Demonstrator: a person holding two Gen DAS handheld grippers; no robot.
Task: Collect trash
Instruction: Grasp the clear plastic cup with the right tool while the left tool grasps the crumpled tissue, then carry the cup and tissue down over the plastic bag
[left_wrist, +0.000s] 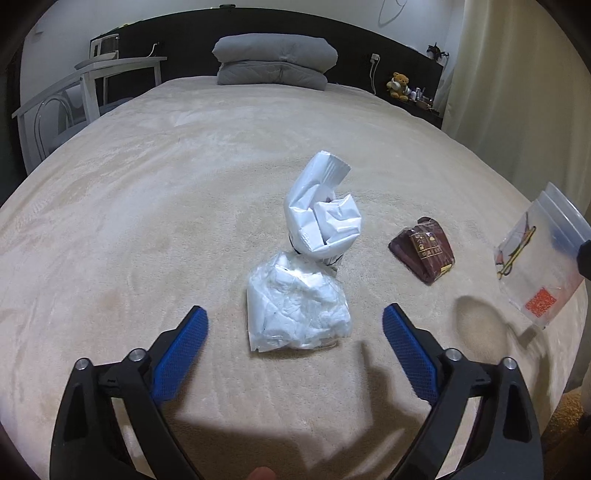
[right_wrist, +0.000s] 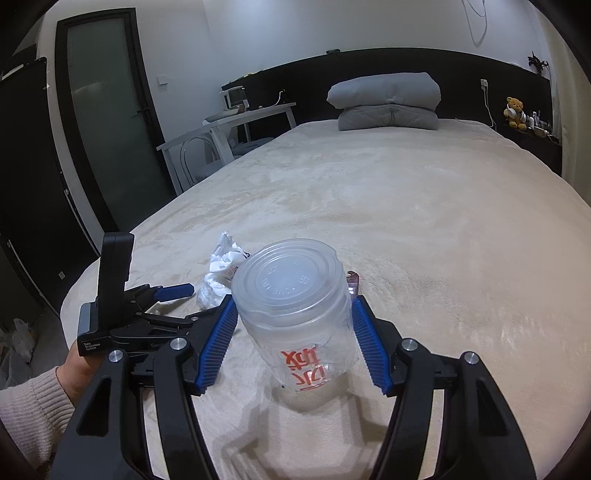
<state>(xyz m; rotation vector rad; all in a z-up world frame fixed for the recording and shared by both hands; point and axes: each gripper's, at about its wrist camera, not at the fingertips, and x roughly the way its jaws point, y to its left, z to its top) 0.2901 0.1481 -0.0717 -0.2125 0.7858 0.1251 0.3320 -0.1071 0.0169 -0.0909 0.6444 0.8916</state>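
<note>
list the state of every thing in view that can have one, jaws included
left gripper: jaws open, nothing between the pads
right gripper: jaws shut on the plastic cup
plastic cup: held upside down, off the bed
clear crumpled bag: lying on the bed, ahead of the left jaws
white bag: standing crumpled, top open
brown packet: lying flat
door: closed

Both grippers (left_wrist: 295, 321) (right_wrist: 293, 325) have black plastic arms, ribbed blue finger pads (left_wrist: 183, 354) and round silver screws (right_wrist: 178, 344). The person's sleeve (right_wrist: 29, 410) is pale ribbed knit.
</note>
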